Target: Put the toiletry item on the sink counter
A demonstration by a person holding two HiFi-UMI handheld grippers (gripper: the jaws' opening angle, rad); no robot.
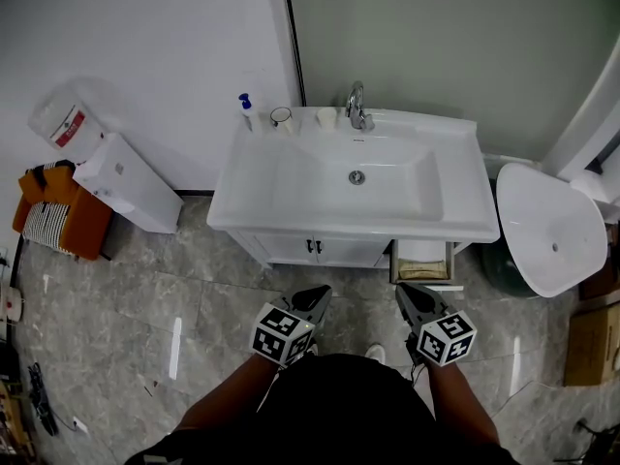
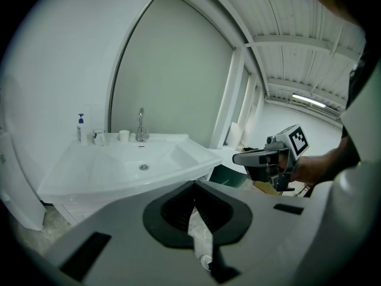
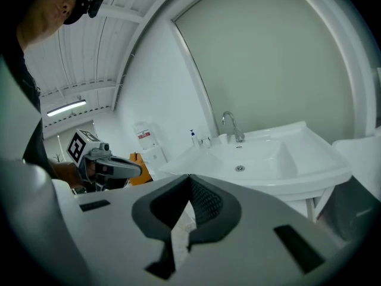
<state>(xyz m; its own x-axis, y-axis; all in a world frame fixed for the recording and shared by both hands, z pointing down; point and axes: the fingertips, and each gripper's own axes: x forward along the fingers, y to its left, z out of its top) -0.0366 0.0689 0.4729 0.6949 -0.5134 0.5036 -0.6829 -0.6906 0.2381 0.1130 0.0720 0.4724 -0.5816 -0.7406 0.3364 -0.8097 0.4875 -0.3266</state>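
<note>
White sink counter (image 1: 455, 177) sits at 12 o'clock. On its 10 o'clock corner stands the soap bottle (image 1: 247, 112). Both the left gripper (image 1: 323, 293) and right gripper (image 1: 401, 292) are squeezed closed, holding nothing. Spread the fingers wide before grabbing.

A white wall (image 1: 145, 27) meets a pale grey-green panel (image 1: 436, 37) above a glossy grey marble-look floor (image 1: 194, 327), with an orange seat (image 1: 63, 223) and a white boxy unit (image 1: 126, 194) at the left, a white oval fixture (image 1: 547, 226) at the right, and a strip light (image 2: 308, 100) under a ribbed ceiling (image 2: 297, 46).
</note>
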